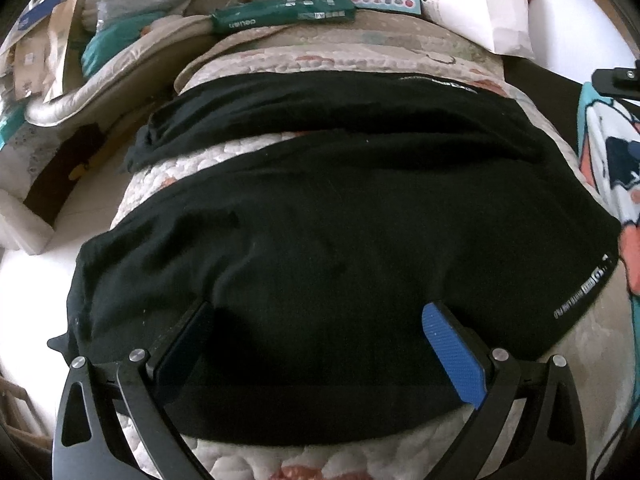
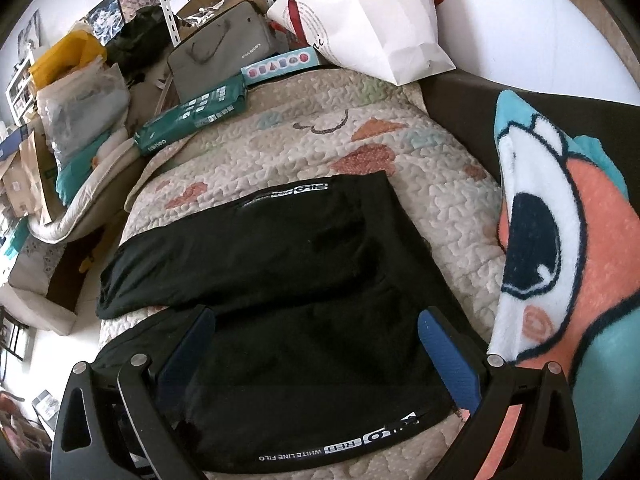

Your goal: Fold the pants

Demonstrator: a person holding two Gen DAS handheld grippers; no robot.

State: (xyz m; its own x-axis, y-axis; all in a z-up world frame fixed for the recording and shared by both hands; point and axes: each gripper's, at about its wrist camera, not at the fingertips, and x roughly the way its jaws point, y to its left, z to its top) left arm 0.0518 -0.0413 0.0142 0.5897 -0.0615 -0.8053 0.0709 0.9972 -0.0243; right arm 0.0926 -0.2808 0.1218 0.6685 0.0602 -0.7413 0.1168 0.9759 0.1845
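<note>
Two legs of the black knit pants lie spread flat, side by side, across the quilted cream bedspread with pastel patches; the near leg's hem with white lettering sits at the bed's right side. Left gripper and right gripper each hover over the near leg, jaws wide apart, nothing between them. Judgement: first fold not yet made. To do it well, pinch the near leg's long edge at two well-separated spots, taking both cloth layers, lift together, lay it onto the far leg with edges matched, and avoid snagging the quilt. Waistband end runs off the bed's left edge, unclear in both views. Fabric is too dark to read seams. Left-hand pads are shadowed.
</note>
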